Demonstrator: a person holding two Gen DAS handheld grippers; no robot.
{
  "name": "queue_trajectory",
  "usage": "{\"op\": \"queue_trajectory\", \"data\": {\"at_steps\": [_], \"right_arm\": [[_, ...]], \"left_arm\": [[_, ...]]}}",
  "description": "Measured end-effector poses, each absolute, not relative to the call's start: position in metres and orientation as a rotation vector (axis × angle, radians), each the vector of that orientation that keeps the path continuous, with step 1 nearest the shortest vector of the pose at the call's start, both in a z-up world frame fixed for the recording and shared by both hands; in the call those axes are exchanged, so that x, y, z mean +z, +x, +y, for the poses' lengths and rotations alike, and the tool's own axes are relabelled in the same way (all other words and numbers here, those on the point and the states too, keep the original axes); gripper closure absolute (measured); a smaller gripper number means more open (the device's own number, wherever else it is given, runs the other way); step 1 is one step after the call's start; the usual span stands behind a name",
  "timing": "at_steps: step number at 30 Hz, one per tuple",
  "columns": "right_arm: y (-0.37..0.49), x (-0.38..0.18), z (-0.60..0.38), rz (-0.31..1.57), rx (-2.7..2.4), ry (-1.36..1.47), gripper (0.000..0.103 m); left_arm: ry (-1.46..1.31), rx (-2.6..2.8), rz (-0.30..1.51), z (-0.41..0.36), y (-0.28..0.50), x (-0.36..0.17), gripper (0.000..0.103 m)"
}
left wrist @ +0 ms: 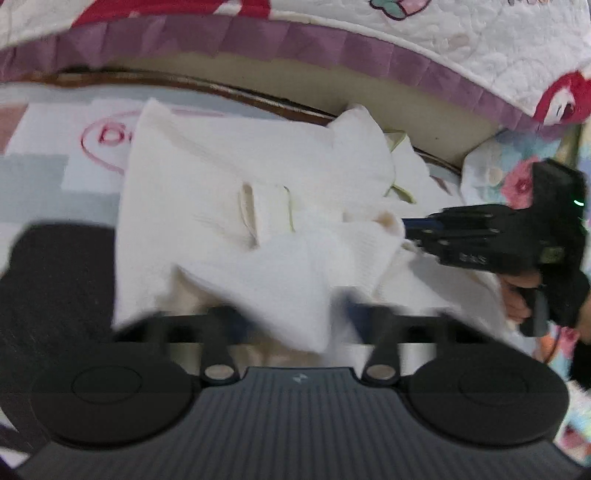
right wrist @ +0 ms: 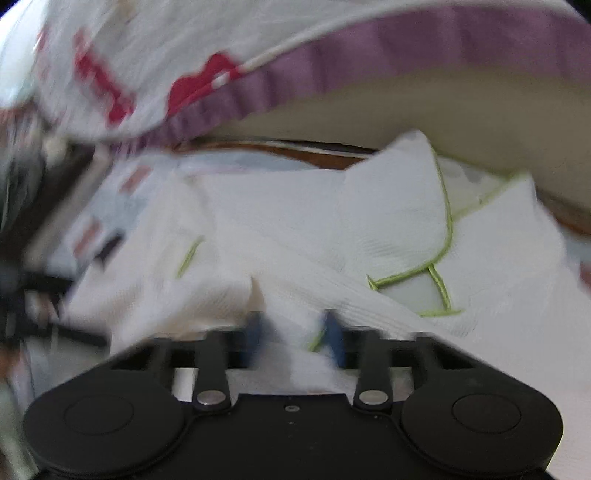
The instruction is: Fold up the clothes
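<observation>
My left tongs have a fold of the white garment draped over and between the fingers; the tips are hidden under cloth and blur, so I cannot tell whether they pinch it or merely sit beneath it. My right tongs show two blue pads with white fabric bunched between them, pressed in from both sides, so I read them as clamped on the garment. From the left wrist camera I also see the right tongs coming in from the right, nose buried in a raised edge of the cloth, with a hand on the grip behind.

The garment is white with thin green piping along its edges. It lies spread on a pale mat with a pink printed oval, part of it lifted and crumpled near both tongs. Beyond it is a bed with a purple frill under a white quilt with red patches
</observation>
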State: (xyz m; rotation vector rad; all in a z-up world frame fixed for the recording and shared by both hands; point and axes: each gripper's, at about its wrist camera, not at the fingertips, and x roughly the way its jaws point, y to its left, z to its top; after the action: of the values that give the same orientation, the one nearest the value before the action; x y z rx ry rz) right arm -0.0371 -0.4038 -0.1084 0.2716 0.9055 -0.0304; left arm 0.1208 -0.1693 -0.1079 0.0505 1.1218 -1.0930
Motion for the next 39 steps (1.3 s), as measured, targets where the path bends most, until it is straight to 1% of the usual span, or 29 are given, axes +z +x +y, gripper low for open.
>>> {"op": "queue_trajectory", "data": {"at_steps": [1, 5, 10, 16, 17, 18, 22, 27, 31, 34, 35, 37, 38, 39], "right_arm": [[-0.04, -0.104, -0.397, 0.891, -0.035, 0.217, 0.086], [-0.044, -0.073, -0.388, 0.801, -0.074, 0.096, 0.088], [-0.022, -0.044, -0.409, 0.76, -0.125, 0.026, 0.088], [0.0, -0.064, -0.445, 0.805, -0.192, 0.072, 0.088], [0.0, -0.069, -0.448, 0.812, -0.199, 0.082, 0.088], [-0.001, -0.072, -0.451, 0.816, -0.206, 0.092, 0.085], [-0.007, -0.086, -0.462, 0.824, -0.237, 0.144, 0.084], [-0.026, -0.081, -0.472, 0.791, -0.257, 0.267, 0.081], [-0.039, -0.067, -0.467, 0.775, -0.241, 0.263, 0.081], [-0.068, -0.058, -0.459, 0.731, -0.167, 0.256, 0.081], [-0.077, -0.059, -0.453, 0.737, -0.15, 0.233, 0.08], [-0.092, -0.064, -0.44, 0.772, -0.128, 0.177, 0.069], [-0.098, -0.069, -0.434, 0.8, -0.127, 0.144, 0.055], [-0.1, -0.077, -0.428, 0.841, -0.139, 0.105, 0.046]], "left_arm": [[0.064, -1.101, 1.1, -0.169, 0.123, -0.104, 0.098], [-0.054, -1.075, 1.024, -0.163, 0.155, -0.082, 0.099], [-0.13, -1.001, 1.037, -0.174, 0.188, -0.09, 0.1], [-0.182, -0.899, 1.102, -0.189, 0.214, -0.117, 0.1], [-0.184, -0.892, 1.107, -0.189, 0.214, -0.118, 0.099], [-0.185, -0.886, 1.111, -0.189, 0.214, -0.12, 0.099], [-0.228, -0.871, 1.138, -0.188, 0.218, -0.124, 0.099], [-0.286, -0.856, 1.184, -0.183, 0.225, -0.129, 0.098], [-0.349, -0.837, 1.219, -0.178, 0.235, -0.132, 0.1], [-0.379, -0.836, 1.216, -0.174, 0.238, -0.129, 0.1], [-0.39, -0.836, 1.215, -0.173, 0.239, -0.128, 0.1], [-0.41, -0.831, 1.226, -0.171, 0.241, -0.132, 0.1], [-0.418, -0.827, 1.232, -0.17, 0.242, -0.134, 0.1], [-0.426, -0.822, 1.237, -0.169, 0.243, -0.136, 0.1]]}}
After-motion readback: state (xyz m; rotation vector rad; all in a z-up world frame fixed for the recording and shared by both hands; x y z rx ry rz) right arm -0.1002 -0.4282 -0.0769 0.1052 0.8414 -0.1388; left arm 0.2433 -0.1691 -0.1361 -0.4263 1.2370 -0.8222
